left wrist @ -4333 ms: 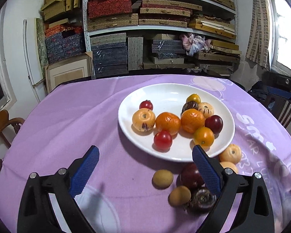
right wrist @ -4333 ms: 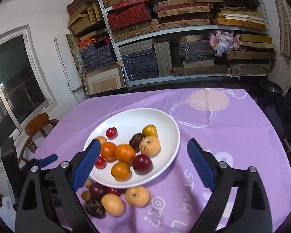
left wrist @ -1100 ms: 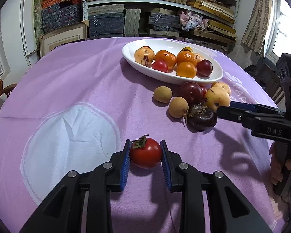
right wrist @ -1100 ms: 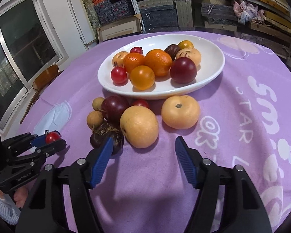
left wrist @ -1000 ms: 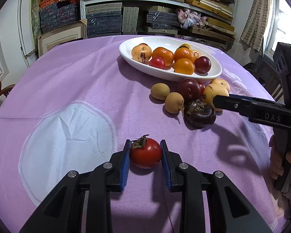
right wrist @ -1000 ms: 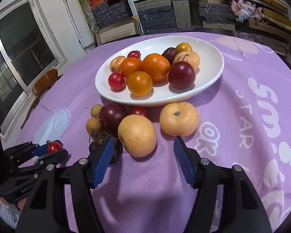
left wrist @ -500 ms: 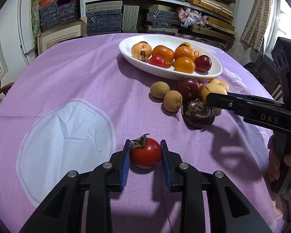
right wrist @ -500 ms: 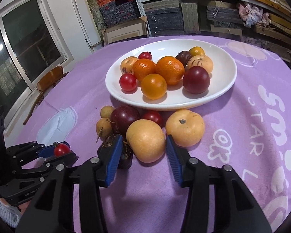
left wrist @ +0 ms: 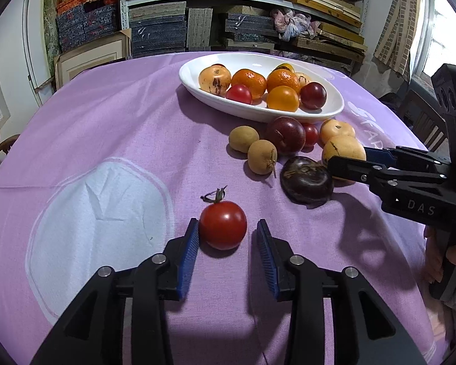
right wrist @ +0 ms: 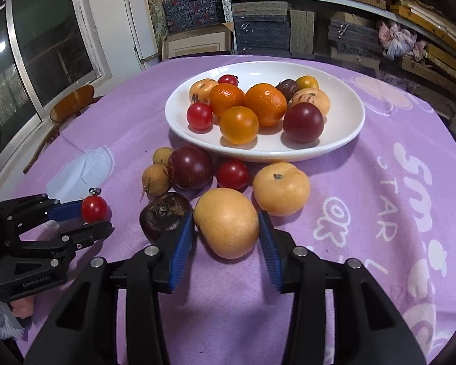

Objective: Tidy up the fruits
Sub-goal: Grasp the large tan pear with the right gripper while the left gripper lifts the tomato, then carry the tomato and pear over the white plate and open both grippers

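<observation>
Fruits lie in three places on the purple tabletop (left wrist: pixel 106 127): a heap in the white plate (right wrist: pixel 343 140), a loose cluster just in front of it, and one tomato (left wrist: pixel 222 224) well apart, sitting between the opening fingers of the left gripper (left wrist: pixel 226 243), which no longer pinch it. The right gripper (right wrist: pixel 226 243) is closing its fingers around the yellow pear (right wrist: pixel 226 222), pads at its flanks though firm contact is hard to judge. The squeeze should probably stay gentle and centred, keeping clear of the dark fruit (right wrist: pixel 164 213) touching its left finger.
</observation>
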{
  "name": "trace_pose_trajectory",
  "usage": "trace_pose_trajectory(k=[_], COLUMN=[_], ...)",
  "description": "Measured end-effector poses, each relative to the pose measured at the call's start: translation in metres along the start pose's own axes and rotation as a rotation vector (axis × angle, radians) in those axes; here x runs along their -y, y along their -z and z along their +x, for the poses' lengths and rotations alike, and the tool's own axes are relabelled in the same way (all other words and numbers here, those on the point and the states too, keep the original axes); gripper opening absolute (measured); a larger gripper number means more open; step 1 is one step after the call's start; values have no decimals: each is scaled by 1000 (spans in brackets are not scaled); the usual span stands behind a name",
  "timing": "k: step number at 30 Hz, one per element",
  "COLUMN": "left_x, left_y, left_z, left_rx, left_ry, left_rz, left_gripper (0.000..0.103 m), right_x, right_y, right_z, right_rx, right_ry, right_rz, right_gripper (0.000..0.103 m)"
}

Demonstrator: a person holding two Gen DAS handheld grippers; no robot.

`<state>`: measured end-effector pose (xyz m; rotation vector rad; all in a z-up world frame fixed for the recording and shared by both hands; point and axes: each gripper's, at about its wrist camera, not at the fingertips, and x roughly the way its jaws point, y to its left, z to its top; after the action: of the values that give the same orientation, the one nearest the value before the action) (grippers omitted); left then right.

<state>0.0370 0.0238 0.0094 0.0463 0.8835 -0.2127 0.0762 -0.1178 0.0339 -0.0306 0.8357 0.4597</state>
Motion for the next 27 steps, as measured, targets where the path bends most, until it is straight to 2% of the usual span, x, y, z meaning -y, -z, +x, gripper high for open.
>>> trace_pose_trajectory(k=[4, 6, 8, 14, 18, 23, 27], left_x=[1, -1, -6, -5, -4, -3, -1], left_y=[0, 0, -1, -10, -12, -15, -12], left_z=[0, 0, 0, 7, 7, 10, 3], left_rx=[1, 6, 11, 15, 23, 15, 38], left_ry=[8, 0, 16, 30, 42, 57, 51], left_rz=[-4, -25, -59, -70, -75, -76, -66], left_gripper=[44, 33, 31, 32, 37, 30, 30], right_x=[-4, -7, -8, -5, -5, -5, -4], right_y=[1, 4, 5, 5, 5, 6, 6], right_z=[-2, -3, -4, -2, -2, -2, -3], right_rx=[12, 12, 12, 0, 0, 0, 2], right_ry=[11, 7, 4, -12, -11, -8, -12], right_rz=[-15, -21, -24, -2, -3, -8, -5], right_gripper=[42, 42, 42, 43, 43, 43, 42])
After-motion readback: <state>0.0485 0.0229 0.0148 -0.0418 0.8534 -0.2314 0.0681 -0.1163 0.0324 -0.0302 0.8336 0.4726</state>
